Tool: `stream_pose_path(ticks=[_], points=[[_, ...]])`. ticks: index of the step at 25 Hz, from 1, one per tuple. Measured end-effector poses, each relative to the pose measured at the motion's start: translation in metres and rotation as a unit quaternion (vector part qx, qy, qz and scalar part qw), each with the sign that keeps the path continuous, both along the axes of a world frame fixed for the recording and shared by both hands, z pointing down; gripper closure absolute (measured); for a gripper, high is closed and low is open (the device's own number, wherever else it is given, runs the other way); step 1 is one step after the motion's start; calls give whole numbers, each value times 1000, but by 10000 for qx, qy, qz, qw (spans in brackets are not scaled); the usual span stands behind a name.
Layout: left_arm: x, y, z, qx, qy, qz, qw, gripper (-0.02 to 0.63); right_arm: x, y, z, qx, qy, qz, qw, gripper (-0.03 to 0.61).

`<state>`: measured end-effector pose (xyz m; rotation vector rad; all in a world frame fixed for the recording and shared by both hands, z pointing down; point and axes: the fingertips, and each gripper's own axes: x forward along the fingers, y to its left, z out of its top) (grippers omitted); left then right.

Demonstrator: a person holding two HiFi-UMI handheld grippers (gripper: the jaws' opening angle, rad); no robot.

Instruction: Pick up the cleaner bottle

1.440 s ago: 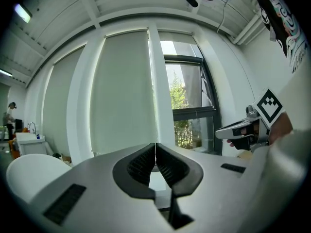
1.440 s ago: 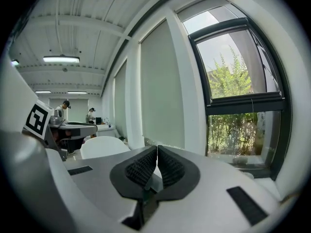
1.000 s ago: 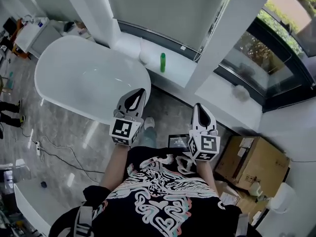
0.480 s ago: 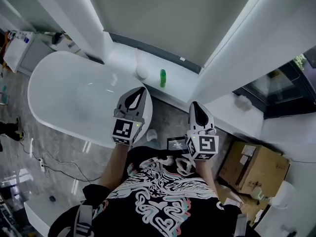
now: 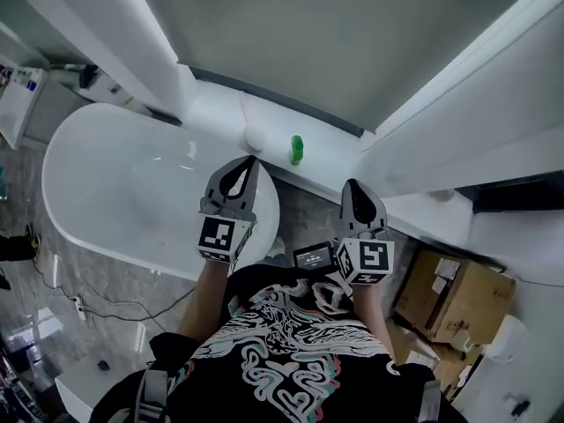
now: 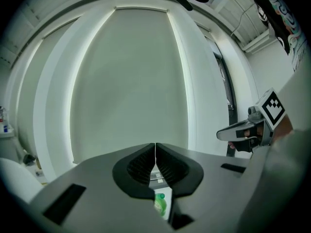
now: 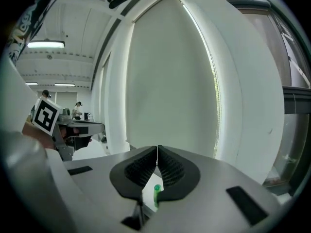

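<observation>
Left gripper (image 5: 252, 160) and right gripper (image 5: 352, 184) both pressed together, empty. Spread one before closing on the upright green bottle (image 5: 298, 149).

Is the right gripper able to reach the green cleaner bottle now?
Probably yes: nothing stands between the right gripper and the cleaner bottle on the ledge, though its shut jaws must open first.
</observation>
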<state>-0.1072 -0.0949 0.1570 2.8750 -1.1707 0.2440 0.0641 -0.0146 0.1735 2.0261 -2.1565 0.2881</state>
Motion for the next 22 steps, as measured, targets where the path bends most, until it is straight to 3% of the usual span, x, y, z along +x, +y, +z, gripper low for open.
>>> stream_pose_path(ticks=[9,15,22], points=[[-6,-28,7,-10,47,41,10000,595,-13,-12,11,-198,136,68,9997,551],[-5,-37,12,-81,182,-58,9998,595,-20,-18,-2,162,35,-207,9996,551],[7,-45,26,-123,84,-195,9997,595,-4,-28,17,32,123,-358,9993,551]])
